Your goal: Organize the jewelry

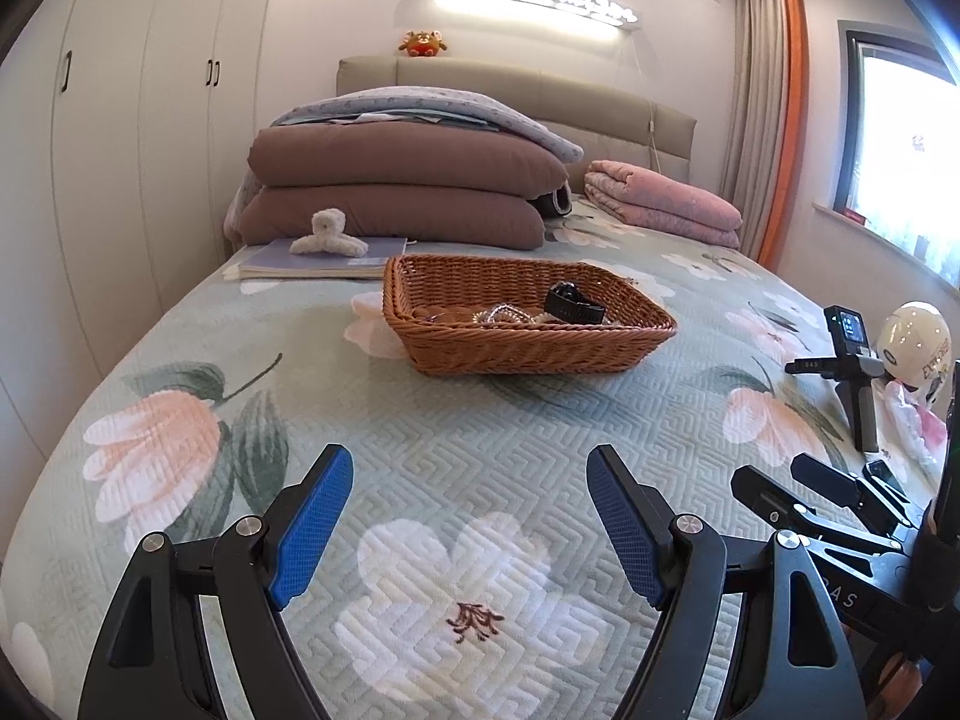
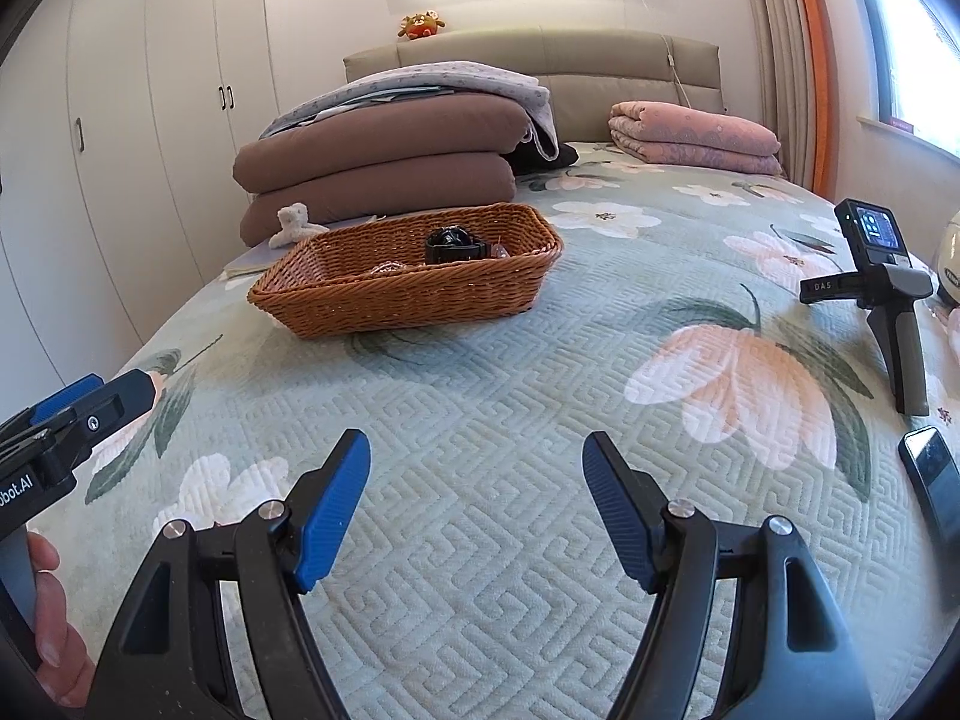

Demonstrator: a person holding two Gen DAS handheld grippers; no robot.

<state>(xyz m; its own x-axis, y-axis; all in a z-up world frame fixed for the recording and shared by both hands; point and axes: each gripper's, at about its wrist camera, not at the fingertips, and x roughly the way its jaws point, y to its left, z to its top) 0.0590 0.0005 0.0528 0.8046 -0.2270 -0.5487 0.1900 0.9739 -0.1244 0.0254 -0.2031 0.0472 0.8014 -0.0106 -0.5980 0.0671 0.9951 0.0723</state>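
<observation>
A brown wicker basket (image 1: 528, 354) stands on the floral bedspread, also in the right wrist view (image 2: 396, 294). Inside lie a black watch (image 1: 573, 303) and some pale beaded jewelry (image 1: 501, 315); the watch (image 2: 454, 247) shows in the right view too. My left gripper (image 1: 471, 468) is open and empty, low over the bed, well in front of the basket. My right gripper (image 2: 477, 450) is open and empty, in front and to the right of the basket. The left gripper's tip (image 2: 90, 396) shows at the right view's left edge.
A white fluffy hair claw (image 1: 327, 234) lies on a notebook (image 1: 318, 261) behind the basket. Folded brown quilts (image 1: 402, 192) and a pink blanket (image 1: 666, 198) are near the headboard. A handheld device on a stand (image 2: 882, 282), a phone (image 2: 933, 480) and a white helmet (image 1: 915, 342) lie at the right.
</observation>
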